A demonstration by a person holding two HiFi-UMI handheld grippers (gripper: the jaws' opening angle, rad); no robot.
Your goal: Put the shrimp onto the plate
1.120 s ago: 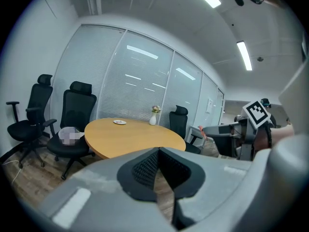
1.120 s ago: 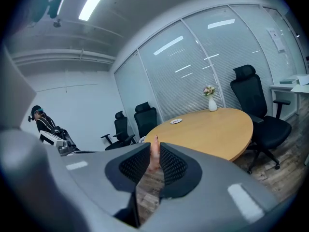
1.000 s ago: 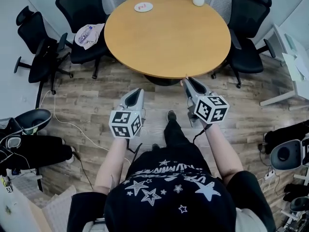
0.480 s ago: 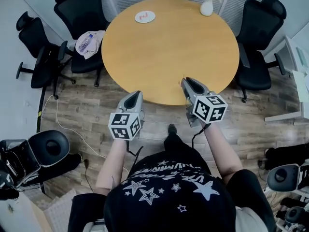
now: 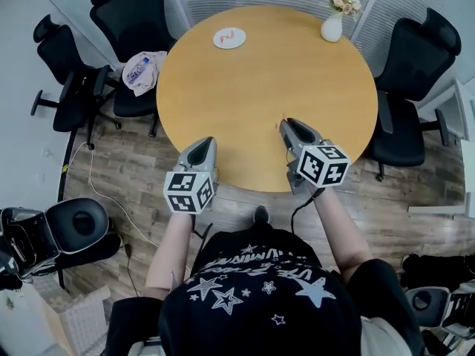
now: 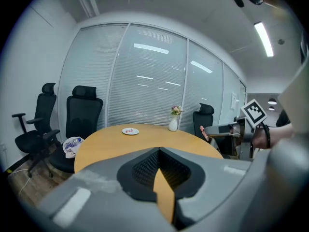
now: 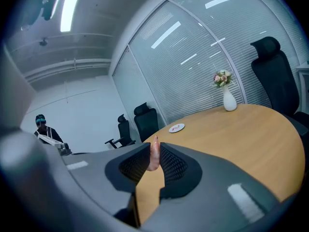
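Note:
The pink shrimp (image 7: 154, 154) stands upright between the pads of my right gripper (image 7: 155, 151), which is shut on it. In the head view that gripper (image 5: 286, 124) hovers over the near edge of the round wooden table (image 5: 312, 87), with the shrimp (image 5: 283, 117) a small speck at its tip. A white plate (image 5: 229, 38) with a red item on it lies at the table's far left side, well ahead of both grippers. My left gripper (image 5: 202, 148) is at the table's near left edge, its jaws (image 6: 159, 151) shut with nothing between them.
A white vase with flowers (image 5: 332, 25) stands at the table's far right. Black office chairs (image 5: 125, 13) (image 5: 417, 50) ring the table; the left one carries a white bag (image 5: 142, 67). More gear sits on the wood floor at lower left (image 5: 44, 232).
Both grippers and the head view have advanced toward the table. The gripper tips, which were short of its near edge, now reach over it. The shrimp stays in the right gripper.

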